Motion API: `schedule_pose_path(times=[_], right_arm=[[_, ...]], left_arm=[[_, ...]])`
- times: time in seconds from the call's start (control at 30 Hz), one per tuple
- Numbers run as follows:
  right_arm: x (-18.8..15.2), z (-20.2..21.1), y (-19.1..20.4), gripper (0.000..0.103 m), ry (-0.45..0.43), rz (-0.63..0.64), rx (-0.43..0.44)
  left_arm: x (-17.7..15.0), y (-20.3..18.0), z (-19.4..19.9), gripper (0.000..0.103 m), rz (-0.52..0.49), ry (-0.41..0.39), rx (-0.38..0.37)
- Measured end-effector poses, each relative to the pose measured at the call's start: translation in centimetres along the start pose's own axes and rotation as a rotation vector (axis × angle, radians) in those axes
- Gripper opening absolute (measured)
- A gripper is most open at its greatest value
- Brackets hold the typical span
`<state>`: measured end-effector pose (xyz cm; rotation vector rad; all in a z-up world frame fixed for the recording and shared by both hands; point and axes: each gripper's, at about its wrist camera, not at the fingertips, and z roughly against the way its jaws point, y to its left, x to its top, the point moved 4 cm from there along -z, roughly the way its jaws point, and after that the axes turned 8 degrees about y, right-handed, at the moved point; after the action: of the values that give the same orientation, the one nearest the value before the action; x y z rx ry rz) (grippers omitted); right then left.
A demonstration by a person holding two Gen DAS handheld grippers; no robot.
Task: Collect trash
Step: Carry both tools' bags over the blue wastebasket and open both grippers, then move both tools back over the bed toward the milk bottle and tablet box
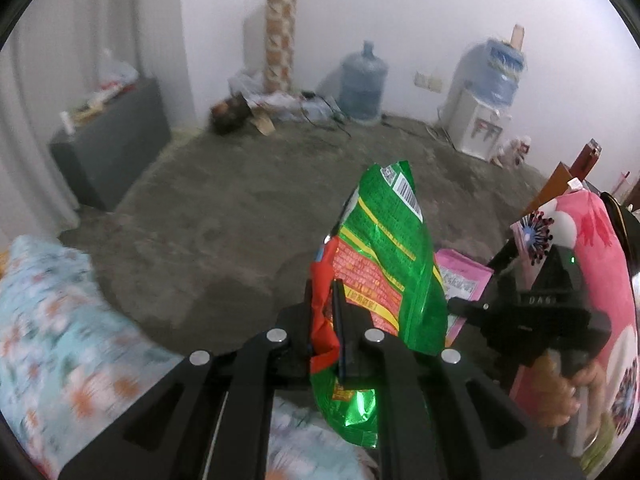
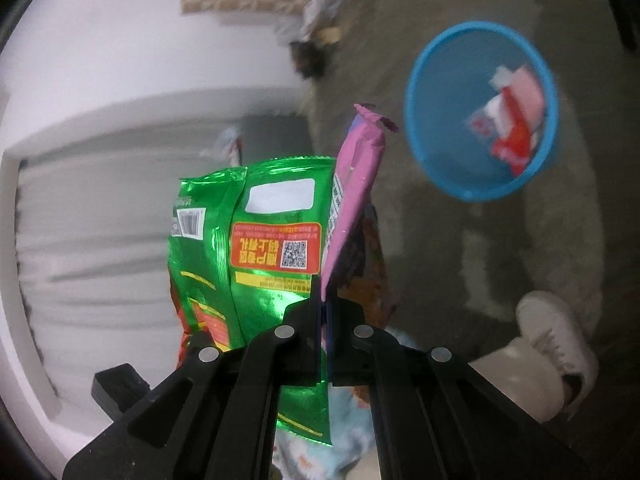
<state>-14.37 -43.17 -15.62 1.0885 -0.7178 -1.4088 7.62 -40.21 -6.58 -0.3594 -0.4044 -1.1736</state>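
Ahead and to the right of my right gripper (image 2: 325, 304) sits the blue bin (image 2: 424, 136) on the floor, wrappers already inside.

My left gripper (image 1: 323, 308) is clamped on the green snack bag (image 1: 384, 264), which stands up out of the jaws, long axis running away from me and leaning right. I judge it light, crinkly, slippery foil; the flat lower edge is the safest hold.

My right gripper is pinched shut on the pink wrapper (image 2: 354, 184), edge-on, pointing up and away, thinner and limper still, so I grip it low.
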Motion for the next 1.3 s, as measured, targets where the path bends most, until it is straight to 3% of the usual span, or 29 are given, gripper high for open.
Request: schedule_pose_path(times=[0.13,0.33,0.43,0.47,0.5,0.57,0.63,0.77,0.97,1.07,1.13,1.3], right_arm=[[2.7,-0.1,-2.0,0.000,-0.052,-0.061,-0.003],[7.2,-1.0,-4.6,0.005,-0.109,-0.122,-0.047],[9.5,-1.5,-6.7,0.012,-0.119,-0.123,-0.099],[9.9,-2.0,-7.4,0.023,-0.125,-0.128,-0.129],[10.2,-2.3,-8.4,0.032,-0.132,-0.137,-0.160],[10.4,-3.0,-11.0,0.034,-0.128,-0.193,-0.213],[9.8,-3.6,-13.1,0.034,-0.114,-0.263,-0.203],[9.0,-2.8,-14.1,0.040,-0.124,-0.280,-0.204],[8.7,-1.0,-12.7,0.042,-0.175,-0.249,-0.263],[8.3,0.3,-10.9,0.040,-0.254,-0.165,-0.376],[8.6,-0.1,-8.5,0.035,-0.307,-0.046,-0.511],[9.6,-5.0,-3.3,0.030,-0.291,0.300,-0.793]], left_arm=[[3.0,-1.5,-5.1,0.007,-0.012,0.075,-0.020],[5.9,-3.1,-13.0,0.009,-0.030,0.170,0.013],[6.0,-3.1,-17.0,0.023,-0.005,0.225,0.020],[5.8,-3.0,-18.3,0.039,0.013,0.252,0.018],[5.5,-2.8,-19.4,0.046,0.036,0.276,0.022],[4.4,-2.3,-21.1,0.046,0.080,0.327,0.020],[3.6,-2.2,-21.9,0.046,0.100,0.369,0.002],[3.3,-1.9,-20.7,0.048,0.080,0.359,-0.003],[4.6,-1.6,-16.0,0.056,0.087,0.269,-0.019],[5.2,-1.3,-12.5,0.059,0.083,0.214,-0.038],[5.3,-0.7,-9.4,0.061,0.082,0.165,-0.045],[3.2,1.6,-1.9,0.067,0.126,0.109,-0.075]])
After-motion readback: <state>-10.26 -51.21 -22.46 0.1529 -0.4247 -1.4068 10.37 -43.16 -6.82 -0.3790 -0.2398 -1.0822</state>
